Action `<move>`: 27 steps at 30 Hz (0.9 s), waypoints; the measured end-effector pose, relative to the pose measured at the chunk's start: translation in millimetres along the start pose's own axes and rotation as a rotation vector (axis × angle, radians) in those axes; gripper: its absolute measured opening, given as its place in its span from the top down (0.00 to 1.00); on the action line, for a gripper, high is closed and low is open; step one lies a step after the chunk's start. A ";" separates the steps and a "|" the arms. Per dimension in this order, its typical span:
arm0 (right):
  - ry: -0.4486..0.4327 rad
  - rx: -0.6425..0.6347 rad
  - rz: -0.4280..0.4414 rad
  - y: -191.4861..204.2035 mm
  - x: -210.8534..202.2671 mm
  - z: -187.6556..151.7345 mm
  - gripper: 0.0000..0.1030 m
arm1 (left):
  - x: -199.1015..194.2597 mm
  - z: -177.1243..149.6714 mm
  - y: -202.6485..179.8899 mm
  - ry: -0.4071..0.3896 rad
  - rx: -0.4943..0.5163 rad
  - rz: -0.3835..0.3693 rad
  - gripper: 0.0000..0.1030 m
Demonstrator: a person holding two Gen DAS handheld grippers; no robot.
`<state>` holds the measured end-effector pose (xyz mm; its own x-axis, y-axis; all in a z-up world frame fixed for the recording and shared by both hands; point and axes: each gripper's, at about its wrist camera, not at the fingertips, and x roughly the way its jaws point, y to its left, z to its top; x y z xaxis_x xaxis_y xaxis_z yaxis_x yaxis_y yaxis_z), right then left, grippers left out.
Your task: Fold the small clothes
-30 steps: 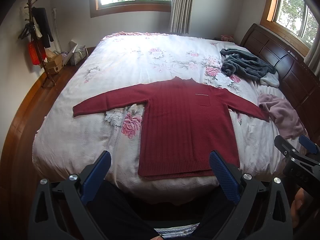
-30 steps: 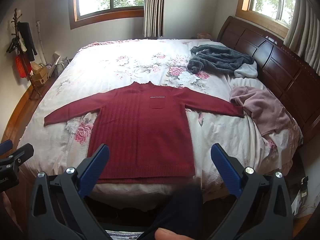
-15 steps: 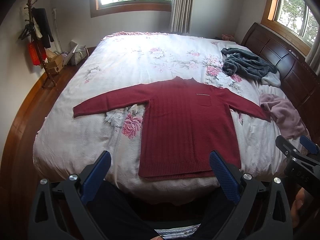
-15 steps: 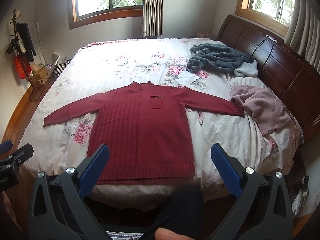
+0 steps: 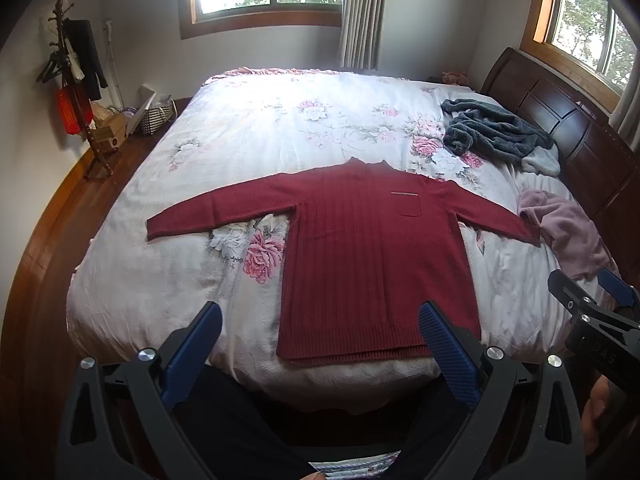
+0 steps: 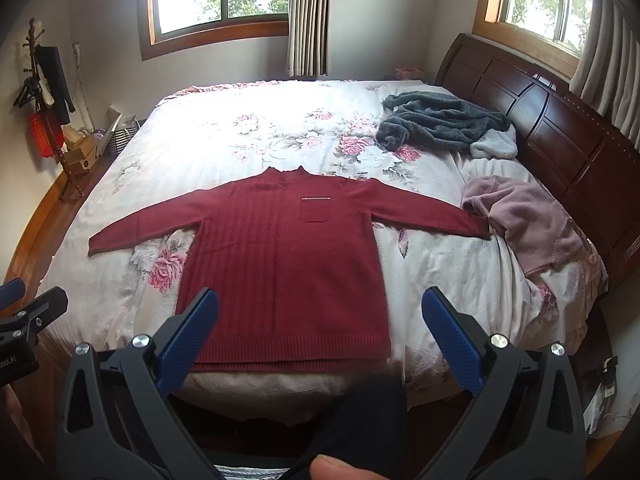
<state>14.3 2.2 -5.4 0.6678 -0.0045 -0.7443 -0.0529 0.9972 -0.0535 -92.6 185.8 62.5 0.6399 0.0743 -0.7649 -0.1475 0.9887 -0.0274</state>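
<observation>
A dark red ribbed sweater point(image 5: 372, 256) point(image 6: 284, 264) lies flat and face up on the floral bedspread point(image 5: 256, 136) point(image 6: 240, 136), both sleeves spread out sideways, hem toward me. My left gripper point(image 5: 320, 320) is open, held above the bed's near edge, short of the hem, with nothing between its blue pads. My right gripper point(image 6: 320, 316) is likewise open and empty over the hem. In the left wrist view the right gripper's fingers point(image 5: 576, 300) show at the right edge; the left gripper's fingers point(image 6: 36, 308) show at the left edge of the right wrist view.
A grey fleece garment point(image 5: 496, 132) point(image 6: 444, 120) and a pink garment point(image 5: 568, 228) point(image 6: 528, 216) lie at the bed's right side by the dark wooden headboard point(image 6: 560, 132). A coat stand point(image 5: 76, 80) and boxes stand on the floor at left. A person's dark-trousered legs point(image 5: 248, 432) are below.
Both views have barely shifted; the grippers stay open and the sweater has not moved.
</observation>
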 end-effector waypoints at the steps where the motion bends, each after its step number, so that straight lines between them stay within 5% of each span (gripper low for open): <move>1: 0.000 0.000 0.000 0.3 0.1 0.5 0.03 | -1.5 -0.8 -1.3 -0.002 0.001 0.001 0.04; 27: 0.005 -0.004 -0.002 2.6 -5.8 6.7 0.03 | -6.0 -1.3 -1.7 -0.011 -0.001 0.001 0.04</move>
<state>15.3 5.4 3.2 0.6639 -0.0065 -0.7478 -0.0546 0.9969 -0.0571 -97.1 183.5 66.2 0.6481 0.0765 -0.7577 -0.1484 0.9886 -0.0271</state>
